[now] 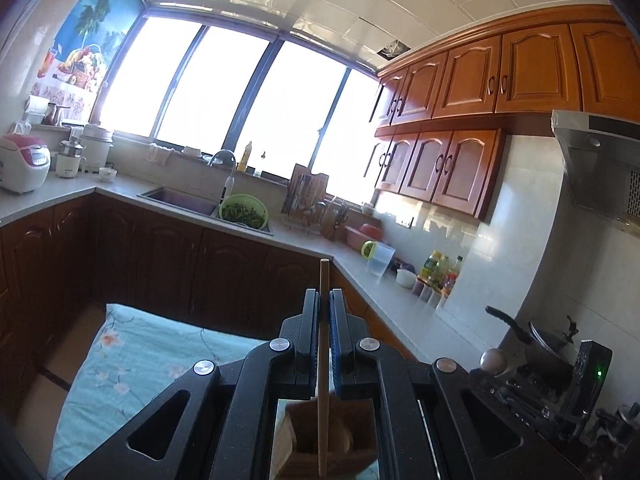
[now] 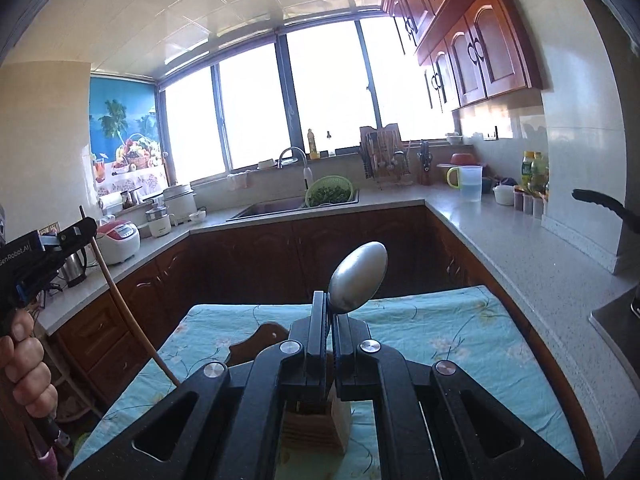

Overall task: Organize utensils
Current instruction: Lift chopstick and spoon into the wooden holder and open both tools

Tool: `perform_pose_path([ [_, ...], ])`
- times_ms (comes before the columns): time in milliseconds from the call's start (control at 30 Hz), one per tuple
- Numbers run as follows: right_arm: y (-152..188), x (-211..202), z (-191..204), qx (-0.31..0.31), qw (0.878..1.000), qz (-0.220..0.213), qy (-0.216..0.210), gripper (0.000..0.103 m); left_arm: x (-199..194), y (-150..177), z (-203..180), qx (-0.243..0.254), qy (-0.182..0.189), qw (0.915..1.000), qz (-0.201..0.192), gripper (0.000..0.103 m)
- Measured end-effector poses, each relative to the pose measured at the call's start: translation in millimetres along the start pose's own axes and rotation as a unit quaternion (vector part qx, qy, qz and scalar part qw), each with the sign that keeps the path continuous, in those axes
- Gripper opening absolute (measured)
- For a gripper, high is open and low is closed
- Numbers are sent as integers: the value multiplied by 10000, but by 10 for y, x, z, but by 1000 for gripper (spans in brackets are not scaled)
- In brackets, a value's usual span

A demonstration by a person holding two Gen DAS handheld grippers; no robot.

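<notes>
My left gripper [image 1: 324, 295] is shut on a thin wooden chopstick [image 1: 323, 360], which stands upright between the pads and juts above the fingertips. Its lower end hangs over a wooden utensil holder [image 1: 308, 440] seen under the jaws. My right gripper [image 2: 327, 305] is shut on a metal spoon [image 2: 358, 278], bowl up and tilted right, above the same wooden holder [image 2: 316, 428]. In the right wrist view the left gripper [image 2: 82, 230] comes in from the left with the chopstick [image 2: 120, 308] slanting down, and a hand [image 2: 24, 368] grips its handle. The spoon's bowl [image 1: 494, 360] shows in the left wrist view.
The holder stands on a table with a light blue floral cloth [image 2: 460, 340]. A dark wooden board [image 2: 260, 340] lies on it behind the right gripper. An L-shaped counter [image 2: 500, 240] carries a sink [image 2: 272, 208], a green colander [image 2: 330, 192], a jug [image 2: 470, 182], bottles and a black pan handle [image 2: 604, 204].
</notes>
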State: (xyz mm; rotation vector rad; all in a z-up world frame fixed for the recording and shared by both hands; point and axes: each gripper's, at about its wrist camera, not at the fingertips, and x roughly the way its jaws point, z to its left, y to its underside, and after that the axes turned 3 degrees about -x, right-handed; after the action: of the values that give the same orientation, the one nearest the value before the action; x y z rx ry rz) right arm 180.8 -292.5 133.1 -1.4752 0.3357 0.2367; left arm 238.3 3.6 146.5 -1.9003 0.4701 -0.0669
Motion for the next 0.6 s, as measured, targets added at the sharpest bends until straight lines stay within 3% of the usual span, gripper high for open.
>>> perform_pose_path([
  [167, 86, 442, 21, -181, 9995, 268, 67, 2, 590, 402, 62, 46, -218, 9997, -122, 3],
  [433, 519, 888, 20, -296, 9958, 868, 8, 2, 1291, 1130, 256, -12, -372, 9987, 351, 3],
  [600, 670, 984, -38, -189, 9939, 1078, -131, 2, 1555, 1367, 362, -5, -439, 9973, 590, 6],
])
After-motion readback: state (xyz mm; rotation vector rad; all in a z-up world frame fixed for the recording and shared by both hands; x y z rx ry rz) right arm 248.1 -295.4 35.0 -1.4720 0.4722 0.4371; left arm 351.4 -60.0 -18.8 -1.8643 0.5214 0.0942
